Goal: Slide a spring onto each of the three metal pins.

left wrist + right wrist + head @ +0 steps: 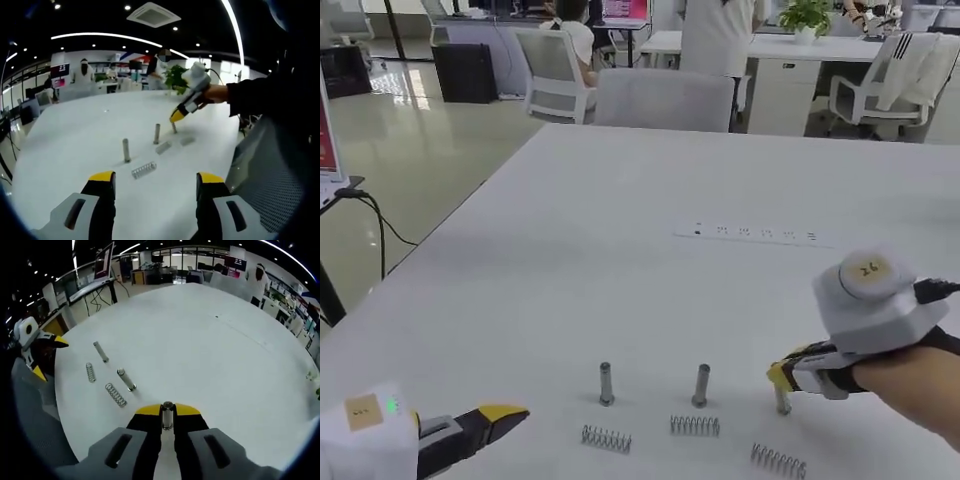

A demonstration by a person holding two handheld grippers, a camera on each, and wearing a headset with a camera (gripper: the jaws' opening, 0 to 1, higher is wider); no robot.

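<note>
Springs for three metal pins are seen lying flat on the white worktop, none of them on a pin. In the head view the pins are shown standing upright in a row, each with a spring on the person's side of it: the first pin with the first spring, the middle pin with the middle spring, and the third pin with the third spring. The right tongs are clamped on the third pin; in the right gripper view its rounded top is seen pinched between the yellow tips. The third spring lies near that pin, untouched. The left tongs are held wide apart and empty, low over the worktop and short of the first spring and first pin, in contact with nothing. A row of sockets is set into the worktop beyond the pins, and a grey chair is pushed up to its far edge.
</note>
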